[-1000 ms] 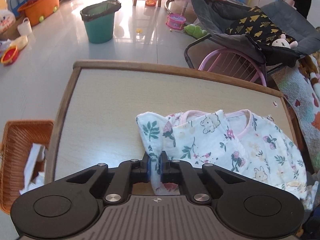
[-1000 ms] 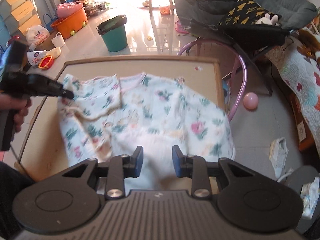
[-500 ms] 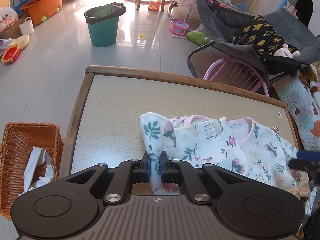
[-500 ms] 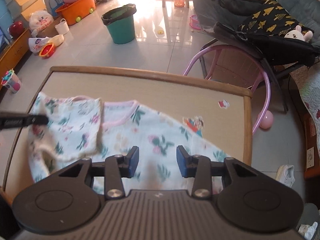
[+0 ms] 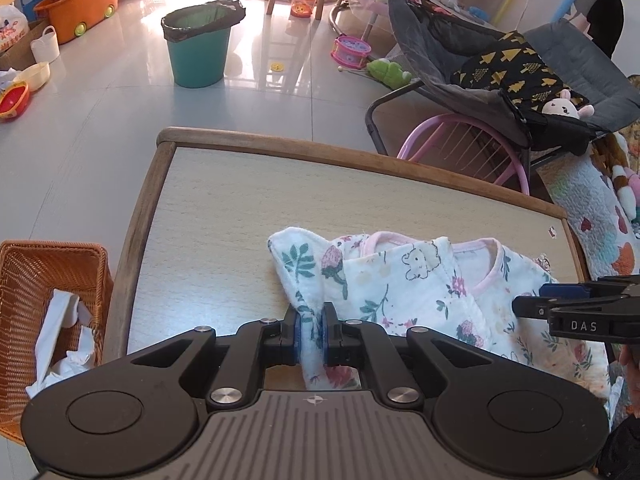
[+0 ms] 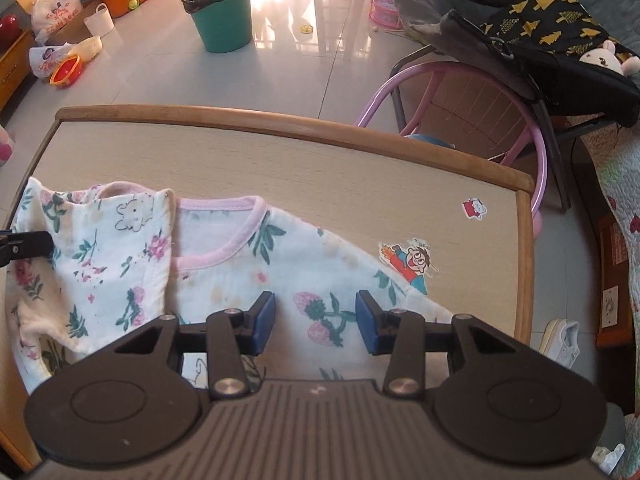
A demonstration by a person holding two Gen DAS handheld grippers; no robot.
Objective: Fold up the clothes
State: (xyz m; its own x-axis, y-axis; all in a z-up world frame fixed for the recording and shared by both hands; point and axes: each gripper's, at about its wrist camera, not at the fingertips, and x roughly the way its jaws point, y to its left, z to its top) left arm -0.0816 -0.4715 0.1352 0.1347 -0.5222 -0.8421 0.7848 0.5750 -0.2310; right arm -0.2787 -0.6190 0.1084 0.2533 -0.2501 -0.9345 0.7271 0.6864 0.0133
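A floral baby top (image 6: 224, 264) lies on the wooden table (image 6: 280, 168), its pink-trimmed neckline toward the far edge and its long axis running side to side across the tabletop; one side has been folded in over the chest, a bear print showing on the flap; the left gripper (image 5: 311, 334) is clenched on a bunched fold of the top at its left end, cloth pinched between the blue pads; the right gripper (image 6: 316, 322) hangs over the other shoulder with jaws apart, having just been opening, the strawberry print showing between the pads, which do not press on the cloth; two cartoon stickers (image 6: 412, 262) sit on the bare table just beside the sleeve edge; a wicker basket (image 5: 48, 280) with white cloth in it stands off the table's left side; beyond the table are a green bin (image 5: 199, 46), a pink chair (image 6: 480, 120) and a grey bouncer seat (image 5: 500, 76) on a shiny floor.
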